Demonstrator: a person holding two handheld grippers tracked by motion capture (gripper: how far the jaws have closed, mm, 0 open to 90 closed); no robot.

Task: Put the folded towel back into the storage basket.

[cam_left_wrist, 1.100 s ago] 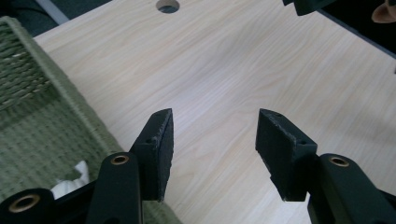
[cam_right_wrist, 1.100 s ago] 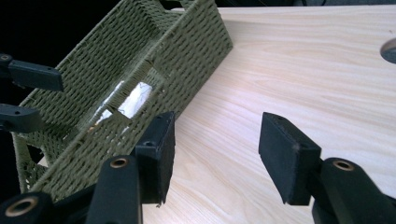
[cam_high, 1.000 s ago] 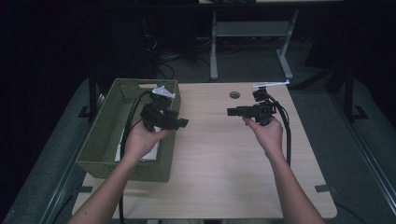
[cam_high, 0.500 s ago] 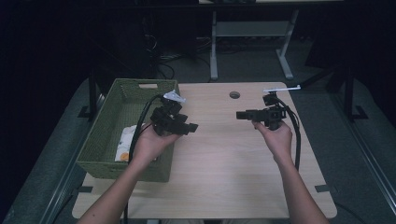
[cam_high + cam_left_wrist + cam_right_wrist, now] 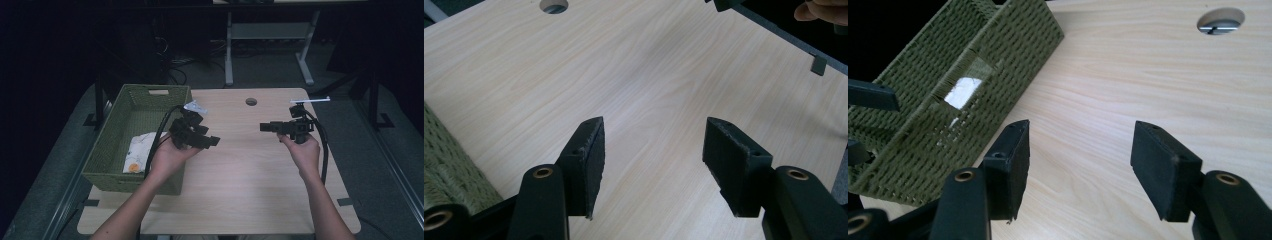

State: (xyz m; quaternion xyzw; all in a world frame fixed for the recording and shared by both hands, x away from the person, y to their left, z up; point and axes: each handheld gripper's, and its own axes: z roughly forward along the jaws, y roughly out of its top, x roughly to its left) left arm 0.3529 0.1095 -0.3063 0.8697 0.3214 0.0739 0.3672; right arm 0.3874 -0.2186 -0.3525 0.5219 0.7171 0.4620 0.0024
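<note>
My left gripper is held above the table just right of a green woven basket, jaws pointing right. In the left gripper view it is open, with bare wood between the pads. My right gripper hovers over the right half of the table, pointing left toward the other one. The right gripper view shows it open and empty, facing the basket. A white packet with an orange spot lies inside the basket.
The light wooden table has a round cable hole near its far edge. Cables trail from both grippers. Metal desk legs stand on the dark floor beyond the table. Between the two grippers is open tabletop.
My left gripper has moved right, from over the basket's edge to over the table. The right gripper has drifted slightly right. Both stay open.
</note>
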